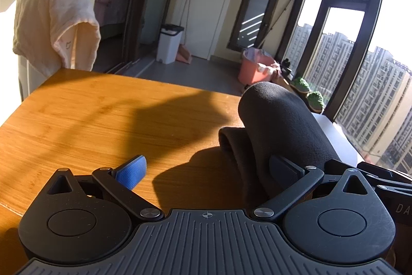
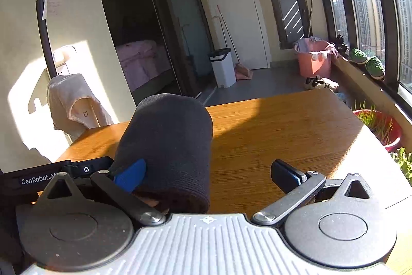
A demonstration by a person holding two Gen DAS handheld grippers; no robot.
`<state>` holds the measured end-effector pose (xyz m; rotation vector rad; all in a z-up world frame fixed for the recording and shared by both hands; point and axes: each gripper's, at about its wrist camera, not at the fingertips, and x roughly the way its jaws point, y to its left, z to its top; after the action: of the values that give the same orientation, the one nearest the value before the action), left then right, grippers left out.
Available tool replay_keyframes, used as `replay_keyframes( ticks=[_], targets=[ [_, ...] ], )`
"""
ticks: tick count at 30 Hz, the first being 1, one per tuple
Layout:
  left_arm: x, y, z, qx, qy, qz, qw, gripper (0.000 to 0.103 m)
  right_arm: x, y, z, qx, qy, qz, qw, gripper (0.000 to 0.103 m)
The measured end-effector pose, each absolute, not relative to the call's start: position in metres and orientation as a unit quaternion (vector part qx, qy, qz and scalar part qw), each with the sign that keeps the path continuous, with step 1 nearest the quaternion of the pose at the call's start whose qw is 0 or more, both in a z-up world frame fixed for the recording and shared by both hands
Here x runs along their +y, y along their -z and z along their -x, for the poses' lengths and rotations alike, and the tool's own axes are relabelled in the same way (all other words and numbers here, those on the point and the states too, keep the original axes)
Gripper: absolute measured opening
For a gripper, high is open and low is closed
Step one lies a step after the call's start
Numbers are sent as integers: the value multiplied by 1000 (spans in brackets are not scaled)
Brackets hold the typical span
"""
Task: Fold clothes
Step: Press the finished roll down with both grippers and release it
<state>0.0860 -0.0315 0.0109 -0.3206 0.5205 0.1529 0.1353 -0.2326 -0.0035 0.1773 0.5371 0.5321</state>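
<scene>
A dark grey garment (image 1: 280, 128) is seen bunched up into a rounded hump on the wooden table (image 1: 85, 117), toward its right side in the left wrist view. It looks like soft knit fabric, though which kind of clothing it is can't be told. A rolled lower fold (image 1: 229, 143) is laid on the tabletop just left of the main hump.

In the left wrist view, the left gripper (image 1: 207, 170) is spread wide, with nothing pinched between the jaws. Its blue-padded finger (image 1: 132, 169) is hovering over bare wood, while the other finger (image 1: 283, 170) is pressed up against the near side of the garment.

In the right wrist view, the same garment (image 2: 170, 143) is draped over the left-hand finger (image 2: 130, 175) of the right gripper (image 2: 206, 175), so the blue pad is half buried in cloth. That gripper is wide open too; the far finger (image 2: 285, 175) is left well apart over the table (image 2: 283, 125), so nothing is actually clamped.

Further out, a cream towel (image 1: 55, 25) is hung past the far left edge of the table. On the floor beyond, a white bin (image 1: 170, 43) and a pink bucket (image 1: 255, 66) stuffed with laundry are parked near the window.
</scene>
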Motion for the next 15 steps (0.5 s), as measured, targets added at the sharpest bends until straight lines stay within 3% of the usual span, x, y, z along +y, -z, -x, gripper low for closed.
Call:
replay_keyframes(
  ticks=[6, 15],
  targets=[
    [-29, -12, -73, 235, -78, 173, 953, 103, -259, 8, -114, 260, -261, -142, 919, 103],
    [-42, -11, -42, 264, -96, 175, 944, 103, -263, 11, -81, 324, -185, -107, 921, 103]
  ],
)
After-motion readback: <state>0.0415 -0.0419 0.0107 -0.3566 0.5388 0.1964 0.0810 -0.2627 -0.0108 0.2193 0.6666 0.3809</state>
